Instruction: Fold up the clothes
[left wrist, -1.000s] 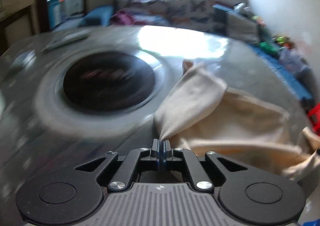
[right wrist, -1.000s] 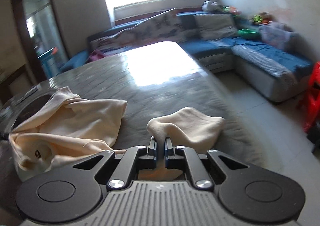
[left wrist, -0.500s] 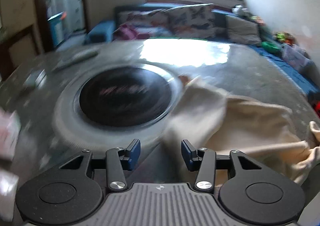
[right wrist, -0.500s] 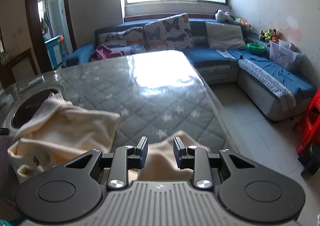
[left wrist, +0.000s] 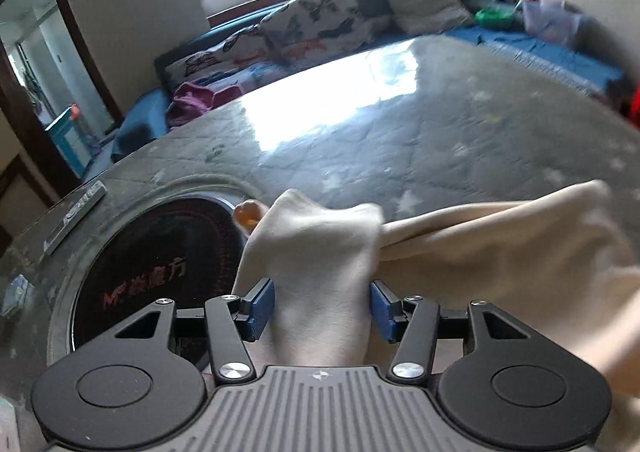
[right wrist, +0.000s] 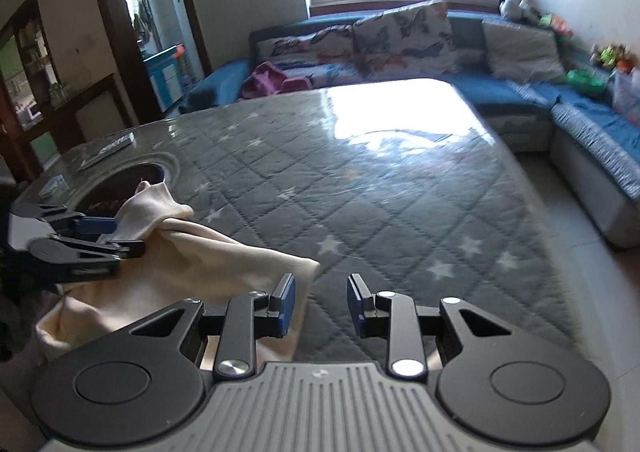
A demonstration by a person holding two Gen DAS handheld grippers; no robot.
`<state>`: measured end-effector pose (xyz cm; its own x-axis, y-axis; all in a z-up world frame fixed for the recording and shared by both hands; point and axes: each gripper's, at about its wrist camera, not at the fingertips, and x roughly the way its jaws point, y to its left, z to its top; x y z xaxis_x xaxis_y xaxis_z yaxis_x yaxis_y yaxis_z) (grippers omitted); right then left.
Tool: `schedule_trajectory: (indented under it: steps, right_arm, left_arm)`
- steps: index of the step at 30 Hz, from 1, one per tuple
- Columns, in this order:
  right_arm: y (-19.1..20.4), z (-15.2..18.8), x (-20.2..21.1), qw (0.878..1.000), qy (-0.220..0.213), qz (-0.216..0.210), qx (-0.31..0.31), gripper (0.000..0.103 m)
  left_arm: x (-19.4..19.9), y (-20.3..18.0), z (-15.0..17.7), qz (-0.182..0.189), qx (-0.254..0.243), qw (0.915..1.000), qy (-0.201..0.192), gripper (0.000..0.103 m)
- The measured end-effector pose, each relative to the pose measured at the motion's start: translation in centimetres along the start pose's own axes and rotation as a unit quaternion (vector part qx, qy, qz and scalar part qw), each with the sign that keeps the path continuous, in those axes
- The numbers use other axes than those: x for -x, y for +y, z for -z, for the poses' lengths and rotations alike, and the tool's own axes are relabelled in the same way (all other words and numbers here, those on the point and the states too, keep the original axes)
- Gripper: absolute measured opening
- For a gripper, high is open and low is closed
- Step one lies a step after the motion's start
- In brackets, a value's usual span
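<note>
A cream garment (left wrist: pixel 500 252) lies crumpled on the grey star-quilted table (right wrist: pixel 360 191). In the left wrist view one bunched sleeve (left wrist: pixel 316 236) stands up between the blue pads of my left gripper (left wrist: pixel 322 294). Its jaws are closing, and the cloth fills the gap without being squeezed. The right wrist view shows the same garment (right wrist: pixel 208 264) at lower left, with the left gripper (right wrist: pixel 116 236) around its raised end. My right gripper (right wrist: pixel 320 292) is open with only table cover between its fingers. The garment's near corner lies under its left finger.
A round black hob (left wrist: pixel 160 264) is set into the table left of the garment, with a small orange object (left wrist: pixel 248 213) at its rim. A remote (right wrist: pixel 108 149) lies beyond it. A blue sofa (right wrist: pixel 520 91) wraps around the far and right sides of the table.
Both grippers were shut on folds of the garment and have opened, dropping them. The left gripper has shifted right and rolled, now straddling the sleeve. The right gripper has moved off the fold it held.
</note>
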<state>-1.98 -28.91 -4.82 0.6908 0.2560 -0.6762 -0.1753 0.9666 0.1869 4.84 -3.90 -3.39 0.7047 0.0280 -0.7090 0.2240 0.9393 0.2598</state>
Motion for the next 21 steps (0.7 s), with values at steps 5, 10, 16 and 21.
schedule_trajectory:
  steps: [5, 10, 16, 21]
  right_arm:
    - [0.0, -0.5, -2.5, 0.999, 0.026, -0.031, -0.014, 0.029]
    - [-0.2, -1.0, -3.7, 0.998, 0.041, -0.049, -0.023, 0.034]
    - [-0.3, -1.3, -5.1, 0.996, 0.056, -0.057, -0.039, 0.038]
    - [-0.5, -1.3, -6.2, 0.992, 0.075, -0.078, -0.064, 0.039]
  left_arm:
    - [-0.2, 2.6, 0.7, -0.005, 0.04, 0.9992, 0.003, 0.007]
    - [2.9, 8.4, 1.6, -0.043, 0.144, 0.9883, -0.028, 0.006]
    - [5.7, 16.6, 7.2, -0.119, 0.271, 0.955, 0.014, 0.012]
    - [6.4, 20.7, 11.8, -0.153, 0.322, 0.9312, 0.075, 0.036]
